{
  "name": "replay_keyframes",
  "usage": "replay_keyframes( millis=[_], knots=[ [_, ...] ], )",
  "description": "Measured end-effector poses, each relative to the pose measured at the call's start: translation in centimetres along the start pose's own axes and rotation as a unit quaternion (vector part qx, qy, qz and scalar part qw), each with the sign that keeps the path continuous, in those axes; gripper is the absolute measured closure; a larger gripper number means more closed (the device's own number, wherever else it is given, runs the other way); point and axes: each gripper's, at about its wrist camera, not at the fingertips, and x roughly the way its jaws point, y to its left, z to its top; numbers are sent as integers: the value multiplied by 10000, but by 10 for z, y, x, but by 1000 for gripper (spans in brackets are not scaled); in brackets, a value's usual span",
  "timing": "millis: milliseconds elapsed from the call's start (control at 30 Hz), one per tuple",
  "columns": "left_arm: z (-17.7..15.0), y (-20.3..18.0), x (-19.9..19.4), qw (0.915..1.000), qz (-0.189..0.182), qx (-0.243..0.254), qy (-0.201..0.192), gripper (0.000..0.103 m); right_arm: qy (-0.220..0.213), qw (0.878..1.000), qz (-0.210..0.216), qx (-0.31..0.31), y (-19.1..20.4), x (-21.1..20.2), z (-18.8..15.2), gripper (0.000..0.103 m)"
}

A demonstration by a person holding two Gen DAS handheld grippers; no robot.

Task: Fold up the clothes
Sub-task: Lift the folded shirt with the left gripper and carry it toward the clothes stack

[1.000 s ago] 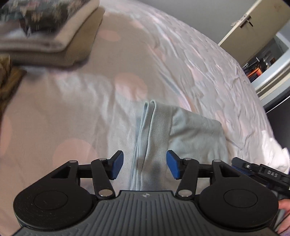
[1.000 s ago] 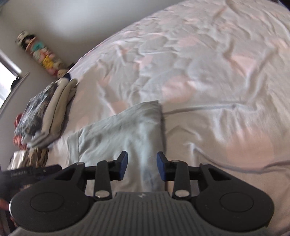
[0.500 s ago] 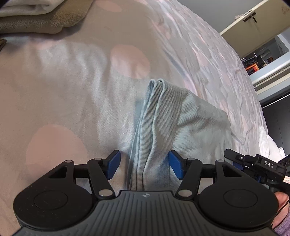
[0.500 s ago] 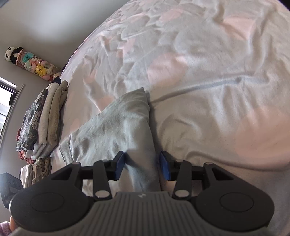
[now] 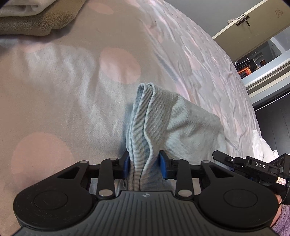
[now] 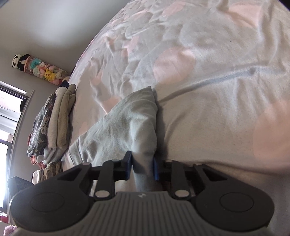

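Observation:
A folded light blue garment point(image 5: 174, 123) lies on the bed. Its ribbed hem edge runs between the blue pads of my left gripper point(image 5: 145, 164), which is shut on it. In the right wrist view the same garment point(image 6: 126, 127) bunches up toward my right gripper point(image 6: 143, 166), whose blue pads are shut on its other folded edge. The right gripper's body point(image 5: 253, 167) shows at the right of the left wrist view.
The bed has a white cover with pink dots point(image 5: 72, 90). A stack of folded clothes point(image 6: 54, 123) sits at the bed's far left; it also shows in the left wrist view point(image 5: 36, 16). A tube of plush toys point(image 6: 39, 69) hangs on the wall. An open doorway point(image 5: 257, 59) is at the right.
Both grippers moved in over the garment's edges and closed on them. The fabric now bunches between the pads, where before the jaws stood open around it.

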Motion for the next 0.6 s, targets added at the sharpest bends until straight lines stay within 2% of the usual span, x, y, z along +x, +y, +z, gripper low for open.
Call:
replay_keyframes(
  millis=[100, 300, 600],
  knots=[
    [-1, -3, -4, 9999, 43, 16, -94, 79, -134, 9998, 59, -137, 5, -6, -2, 85],
    [-4, -18, -16, 9987, 199, 355, -297, 82, -386, 9984, 276, -305, 14, -19, -7, 86],
    [0, -39, -67, 9942, 184, 725, -775, 82, -592, 9937, 621, -718, 47, -42, -12, 87]
  ],
)
